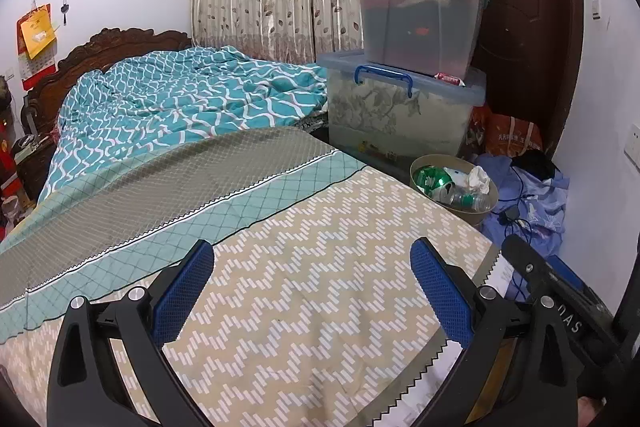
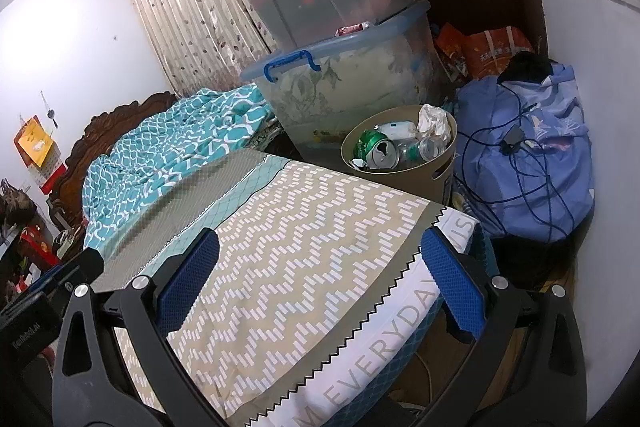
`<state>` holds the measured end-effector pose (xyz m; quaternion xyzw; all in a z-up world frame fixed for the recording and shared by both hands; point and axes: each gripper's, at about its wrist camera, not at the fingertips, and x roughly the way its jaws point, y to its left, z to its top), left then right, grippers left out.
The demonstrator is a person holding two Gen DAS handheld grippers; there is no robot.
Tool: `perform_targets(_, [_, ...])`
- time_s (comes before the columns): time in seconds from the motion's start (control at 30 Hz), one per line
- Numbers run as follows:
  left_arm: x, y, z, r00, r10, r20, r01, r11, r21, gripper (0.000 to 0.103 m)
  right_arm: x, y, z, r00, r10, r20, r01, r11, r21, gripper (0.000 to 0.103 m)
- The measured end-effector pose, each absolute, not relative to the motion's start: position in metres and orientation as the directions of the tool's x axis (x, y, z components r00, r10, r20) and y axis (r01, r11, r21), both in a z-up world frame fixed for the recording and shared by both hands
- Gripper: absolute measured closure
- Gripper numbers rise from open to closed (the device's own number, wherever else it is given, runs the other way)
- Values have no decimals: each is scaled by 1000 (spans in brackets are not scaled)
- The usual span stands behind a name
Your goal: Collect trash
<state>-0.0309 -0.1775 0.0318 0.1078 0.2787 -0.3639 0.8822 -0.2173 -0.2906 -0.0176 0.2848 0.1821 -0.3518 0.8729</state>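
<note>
Beyond the bed's point(image 1: 304, 307) far right corner stands the trash bin point(image 2: 436, 171) (cans, bottles, crumpled tissue inside), well ahead of both tongs: left tongs point(image 1: 312, 291) and right tongs point(image 2: 320, 283) gape apart, holding nothing.

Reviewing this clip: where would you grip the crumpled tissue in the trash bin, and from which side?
Grip the tissue by its raised crumpled top, coming from above. It sits highest in the bin, against the far rim, clear of the cans, so open fingers can likely close around it.
</note>
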Motion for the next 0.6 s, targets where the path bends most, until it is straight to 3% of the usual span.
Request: perform_targets(0.6, [-27,-168,34,657,-525,-541,623,782,-2,8,-215,-288,-19,694,-494,-525,709,598,374,3])
